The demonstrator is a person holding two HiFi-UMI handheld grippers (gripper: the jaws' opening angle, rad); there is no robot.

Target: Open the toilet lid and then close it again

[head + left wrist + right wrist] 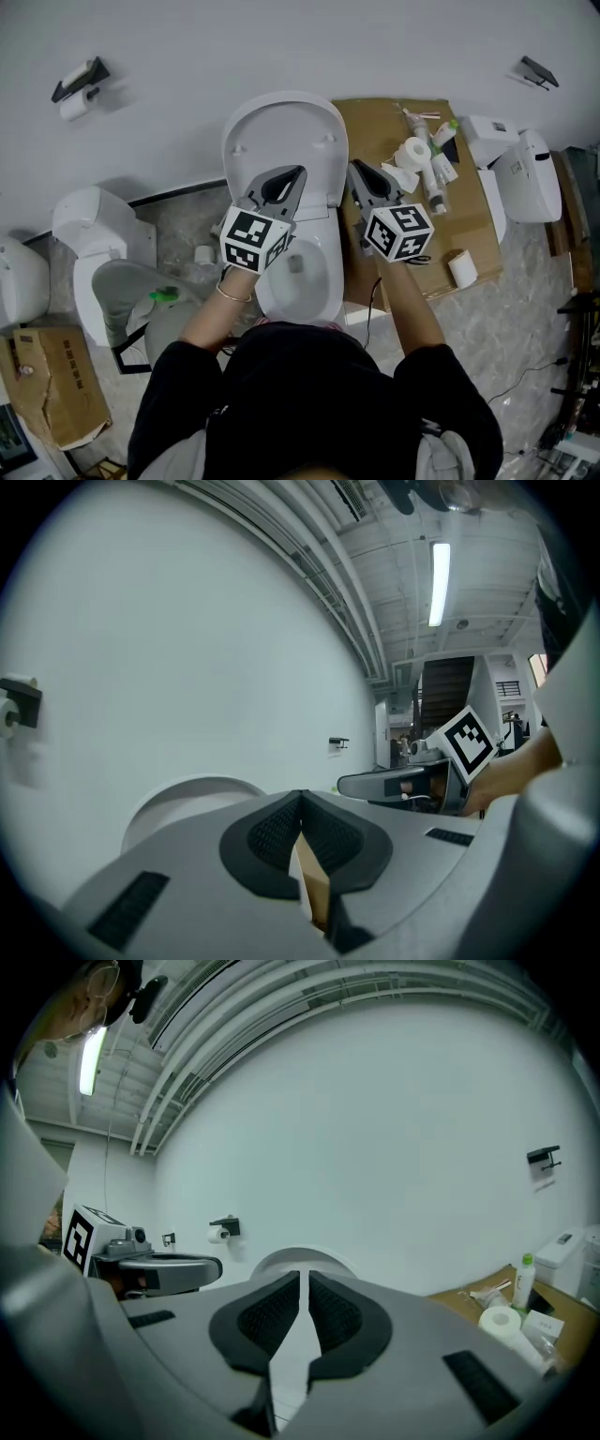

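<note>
The toilet lid (284,141) is up, standing upright against the white wall at the back edge of the toilet bowl (298,272), which is uncovered below it. My left gripper (296,176) sits in front of the lid's lower right part. In the left gripper view its pads meet at the tips, clenched on nothing, with only a sliver of brown cardboard showing through the gap lower down. I cannot tell whether the tips touch the lid. My right gripper (357,170) is just beside the lid's right edge, over the left edge of the cardboard box (375,127). In the right gripper view its jaws are all but closed, with just a thin slit and nothing in it, and the lid's rounded top rises straight beyond them. Toilet paper rolls (412,152) and bottles lie toward the box's far right corner.
</note>
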